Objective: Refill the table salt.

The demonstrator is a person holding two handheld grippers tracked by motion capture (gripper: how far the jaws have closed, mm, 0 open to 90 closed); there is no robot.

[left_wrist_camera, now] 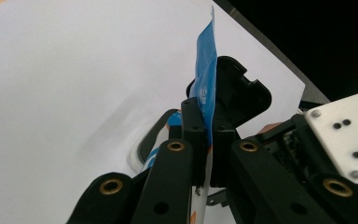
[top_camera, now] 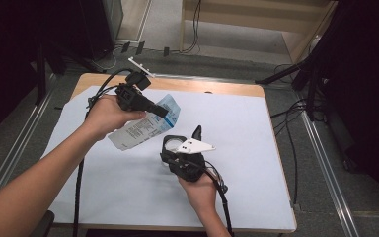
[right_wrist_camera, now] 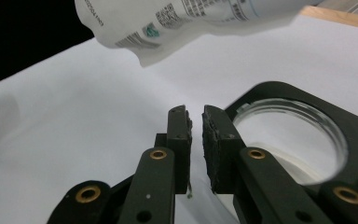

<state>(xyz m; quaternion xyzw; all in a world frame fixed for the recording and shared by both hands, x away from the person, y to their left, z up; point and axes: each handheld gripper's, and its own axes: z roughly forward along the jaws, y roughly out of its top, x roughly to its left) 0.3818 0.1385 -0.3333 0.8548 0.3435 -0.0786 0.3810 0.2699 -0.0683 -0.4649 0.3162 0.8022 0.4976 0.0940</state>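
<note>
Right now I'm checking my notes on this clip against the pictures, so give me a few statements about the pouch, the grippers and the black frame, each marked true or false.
1. The left gripper is clamped on the blue and white pouch. True.
2. The pouch lies flat on the white sheet. False: it hangs lifted above it.
3. The right gripper grips the pouch. False: nothing sits between its jaws.
4. A black frame with a round clear window lies on the sheet beside the right gripper. True.

Blue-and-white pouch (top_camera: 148, 126) (printed back showing) held above table
</note>
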